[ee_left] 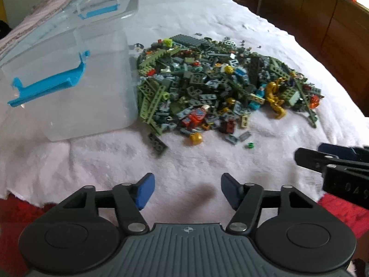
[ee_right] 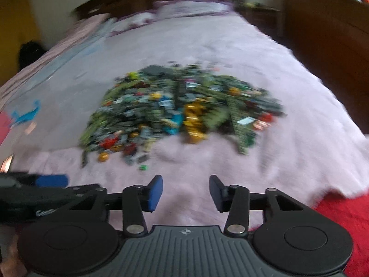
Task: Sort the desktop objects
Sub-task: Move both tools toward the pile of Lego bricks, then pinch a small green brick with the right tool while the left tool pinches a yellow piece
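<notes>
A big pile of small toy bricks point(ee_left: 219, 85), mostly green and grey with gold, red and blue pieces, lies on a white fluffy blanket point(ee_left: 207, 23). It also shows, blurred, in the right wrist view point(ee_right: 180, 110). A clear plastic box point(ee_left: 76, 87) with blue latches stands just left of the pile. My left gripper point(ee_left: 188, 190) is open and empty, hovering over the blanket in front of the pile. My right gripper point(ee_right: 185, 192) is open and empty, also short of the pile; it shows at the right edge of the left wrist view point(ee_left: 334, 159).
A second clear container with a blue latch point(ee_left: 99, 11) lies behind the box. A loose gold piece point(ee_left: 196, 137) and a tiny green piece point(ee_left: 250, 145) lie in front of the pile. Wooden furniture point(ee_left: 322, 11) stands to the right. Red cloth point(ee_right: 346, 219) shows at the blanket's near edge.
</notes>
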Tool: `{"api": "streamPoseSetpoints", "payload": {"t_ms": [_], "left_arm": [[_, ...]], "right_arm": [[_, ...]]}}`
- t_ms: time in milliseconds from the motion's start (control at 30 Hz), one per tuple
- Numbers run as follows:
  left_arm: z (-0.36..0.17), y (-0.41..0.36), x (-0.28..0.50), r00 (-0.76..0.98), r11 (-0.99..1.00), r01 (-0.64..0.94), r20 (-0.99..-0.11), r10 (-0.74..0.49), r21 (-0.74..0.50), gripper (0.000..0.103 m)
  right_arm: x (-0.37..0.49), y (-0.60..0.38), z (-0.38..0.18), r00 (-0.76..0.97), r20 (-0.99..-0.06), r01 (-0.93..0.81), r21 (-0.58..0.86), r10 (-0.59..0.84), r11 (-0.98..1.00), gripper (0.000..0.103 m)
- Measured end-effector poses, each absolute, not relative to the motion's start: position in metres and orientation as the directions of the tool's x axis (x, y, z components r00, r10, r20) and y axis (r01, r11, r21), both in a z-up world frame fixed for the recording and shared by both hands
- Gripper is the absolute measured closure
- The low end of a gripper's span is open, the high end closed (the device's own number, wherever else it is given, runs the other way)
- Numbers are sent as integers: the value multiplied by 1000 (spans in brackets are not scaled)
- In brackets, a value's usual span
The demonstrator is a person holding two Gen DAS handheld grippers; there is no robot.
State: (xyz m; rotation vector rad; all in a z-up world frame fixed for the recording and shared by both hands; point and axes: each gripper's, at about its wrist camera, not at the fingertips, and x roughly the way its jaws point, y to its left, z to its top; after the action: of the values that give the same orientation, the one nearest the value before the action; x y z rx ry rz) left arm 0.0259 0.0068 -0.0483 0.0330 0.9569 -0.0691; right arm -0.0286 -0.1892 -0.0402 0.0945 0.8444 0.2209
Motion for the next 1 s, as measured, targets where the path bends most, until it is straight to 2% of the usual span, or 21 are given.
{"api": "streamPoseSetpoints", "payload": {"t_ms": [67,167,267,533,600,633,833,900,1000], "left_arm": [[-50,13,23,578,998,60,-816,-23,14,41],[-53,24,19,576,999,33,-818,0,23,40],[-52,31,11,577,999,27,-817,4,24,40],[-49,50,-29,582,1000,24,-813,-2,15,37],[-46,56,-39,583,1000,22,-813,-3,12,36],[-45,58,-44,583,1000,21,-812,-2,12,36],[-33,57,-61,622,996,85,-782,-32,26,36],[-31,51,-73,644,990,133,-763,-55,40,38],[-34,38,-80,659,979,190,-748,-76,67,53]], "right_arm": [[-22,-179,-45,638,-719,-221,171,275,960,70],[-10,-164,-53,625,-716,-272,176,312,946,73],[-2,-152,-59,615,-722,-299,161,319,941,81],[7,-139,-69,600,-733,-324,144,321,935,81],[7,-139,-72,598,-735,-330,137,319,934,87],[7,-139,-73,599,-736,-331,132,317,934,94],[-2,-150,-63,626,-715,-304,143,311,942,94],[-5,-157,-59,636,-709,-287,149,305,946,94],[-8,-166,-58,635,-714,-265,158,295,951,94]]}}
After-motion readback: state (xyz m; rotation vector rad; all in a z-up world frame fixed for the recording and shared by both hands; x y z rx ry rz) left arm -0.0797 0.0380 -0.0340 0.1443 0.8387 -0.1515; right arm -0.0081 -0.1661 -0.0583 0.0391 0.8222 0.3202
